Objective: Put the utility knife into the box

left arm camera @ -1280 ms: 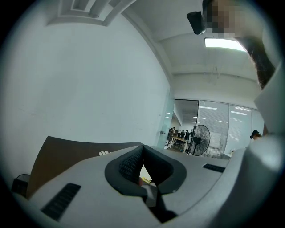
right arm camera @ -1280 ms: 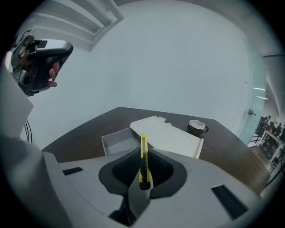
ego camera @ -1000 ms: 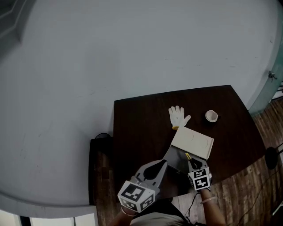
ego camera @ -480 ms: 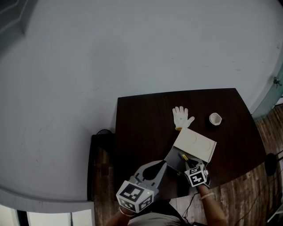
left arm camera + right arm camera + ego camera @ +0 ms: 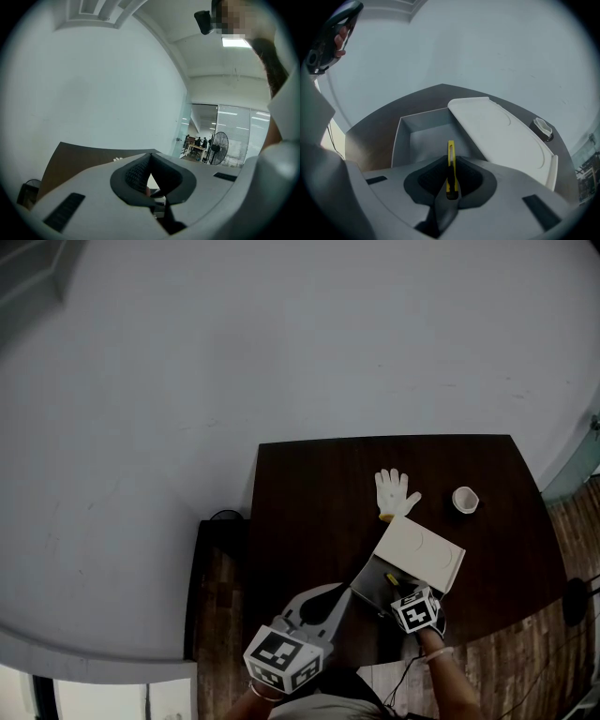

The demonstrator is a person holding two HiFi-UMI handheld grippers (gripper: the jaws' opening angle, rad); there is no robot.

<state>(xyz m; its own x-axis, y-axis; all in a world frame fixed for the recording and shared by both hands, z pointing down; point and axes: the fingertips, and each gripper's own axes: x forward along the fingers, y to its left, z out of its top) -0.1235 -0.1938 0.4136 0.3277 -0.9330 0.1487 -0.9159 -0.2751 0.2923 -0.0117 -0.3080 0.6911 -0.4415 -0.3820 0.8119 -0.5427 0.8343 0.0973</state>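
Right gripper view shows your right gripper (image 5: pixel 451 165) clamped on the yellow utility knife (image 5: pixel 450 149), whose tip pokes out over the open grey box (image 5: pixel 397 140). The box's white lid (image 5: pixel 501 136) rests along its right side. Your left gripper (image 5: pixel 150 161) seems to have its jaws together on nothing, just left of the box.

Lid (image 5: pixel 420 554) right of box (image 5: pixel 373 583); glove (image 5: pixel 395 493), cup (image 5: pixel 465 500) behind.
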